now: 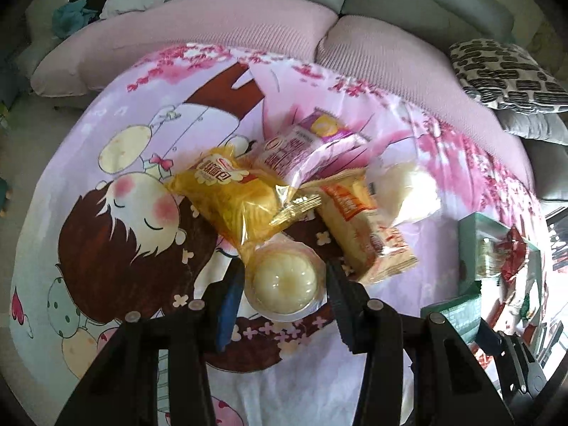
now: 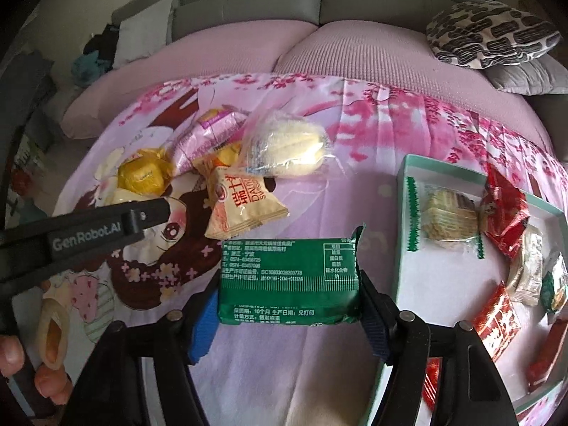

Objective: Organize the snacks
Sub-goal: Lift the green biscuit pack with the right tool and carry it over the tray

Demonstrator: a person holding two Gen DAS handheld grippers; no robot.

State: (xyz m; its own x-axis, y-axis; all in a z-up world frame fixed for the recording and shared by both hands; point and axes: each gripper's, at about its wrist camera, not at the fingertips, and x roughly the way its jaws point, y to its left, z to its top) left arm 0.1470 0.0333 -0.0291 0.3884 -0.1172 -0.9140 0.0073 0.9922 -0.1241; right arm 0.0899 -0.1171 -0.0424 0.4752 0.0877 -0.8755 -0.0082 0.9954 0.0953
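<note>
Left tool (image 1: 285, 277) clamped partway shut on a round pale pastry in clear wrap (image 1: 284, 282), held at the near edge of the snack pile (image 1: 284, 184) on the cartoon-print sheet (image 1: 106, 184), which covers a pink cushion, not a table. Yellow bread pack (image 1: 230, 195) sits just behind it, touching. Right tool (image 2: 289, 280) about half open, pads pressing both ends of a green wrapped bar (image 2: 289, 280), label side up, hanging over the sheet just left of the open mint-green box (image 2: 408, 191). Box already has several snacks inside. Step looks like pick-and-transfer, both tools loaded. Next move probably: carry the bar right over the box wall, release, then bring the pastry across.
</note>
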